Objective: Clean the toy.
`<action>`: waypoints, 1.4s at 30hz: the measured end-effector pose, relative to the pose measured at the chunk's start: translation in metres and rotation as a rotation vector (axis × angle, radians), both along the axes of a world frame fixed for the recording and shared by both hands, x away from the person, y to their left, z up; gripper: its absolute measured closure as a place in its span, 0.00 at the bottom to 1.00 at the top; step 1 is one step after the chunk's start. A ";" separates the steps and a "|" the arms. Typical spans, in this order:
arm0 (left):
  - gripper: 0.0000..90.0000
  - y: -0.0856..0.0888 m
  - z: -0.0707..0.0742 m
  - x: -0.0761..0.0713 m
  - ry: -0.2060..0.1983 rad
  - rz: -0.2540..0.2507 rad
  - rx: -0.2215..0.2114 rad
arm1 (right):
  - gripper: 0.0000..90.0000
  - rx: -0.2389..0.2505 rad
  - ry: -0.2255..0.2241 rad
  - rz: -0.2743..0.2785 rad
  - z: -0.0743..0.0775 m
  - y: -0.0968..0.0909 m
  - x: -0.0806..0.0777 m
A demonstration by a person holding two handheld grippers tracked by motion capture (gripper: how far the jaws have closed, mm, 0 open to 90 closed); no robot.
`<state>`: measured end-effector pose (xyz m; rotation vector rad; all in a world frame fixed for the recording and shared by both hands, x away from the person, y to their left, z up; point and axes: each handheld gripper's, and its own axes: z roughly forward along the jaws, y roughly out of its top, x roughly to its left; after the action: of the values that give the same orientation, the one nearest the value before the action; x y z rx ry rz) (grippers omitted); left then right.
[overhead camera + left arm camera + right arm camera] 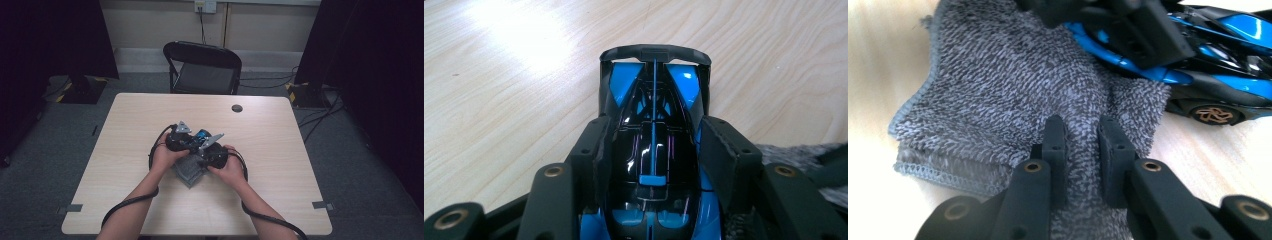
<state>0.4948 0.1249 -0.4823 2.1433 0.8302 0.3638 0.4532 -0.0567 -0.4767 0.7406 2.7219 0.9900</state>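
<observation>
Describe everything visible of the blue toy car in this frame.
The toy car is a low, glossy blue-and-black racer with a dark rear wing and bronze-spoked wheels. It appears to rest upright on the wooden table, clamped at its sides by the left tool. A grey towel lies at its side; whether they touch is unclear.

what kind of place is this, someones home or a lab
Most likely a lab or recording room, not a home. A bare wooden table stands on grey carpet, dark curtains hang at both sides, cables trail over the floor, and one folding chair faces the table.
</observation>
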 end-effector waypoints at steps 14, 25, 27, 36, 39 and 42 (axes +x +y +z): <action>0.53 -0.001 0.000 0.000 -0.005 -0.004 0.011 | 0.85 -0.004 0.003 -0.058 0.000 -0.007 0.011; 0.53 0.000 0.000 0.000 -0.004 -0.005 0.006 | 0.85 -0.010 0.006 -0.117 0.000 -0.024 0.021; 0.53 0.000 0.000 0.000 -0.002 -0.005 0.005 | 0.85 -0.016 0.004 -0.128 0.001 -0.027 0.022; 0.53 0.000 0.000 0.000 -0.001 -0.005 0.001 | 0.85 -0.038 -0.005 -0.170 0.002 -0.037 0.028; 0.53 0.000 0.000 0.000 -0.001 -0.005 0.002 | 0.85 -0.040 -0.005 -0.190 0.002 -0.042 0.029; 0.53 0.001 0.000 0.000 -0.007 -0.006 0.009 | 0.85 -0.045 -0.008 -0.212 0.003 -0.047 0.031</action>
<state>0.4949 0.1261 -0.4821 2.1517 0.8191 0.3722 0.4841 -0.1039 -0.4741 0.9897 2.5822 0.8788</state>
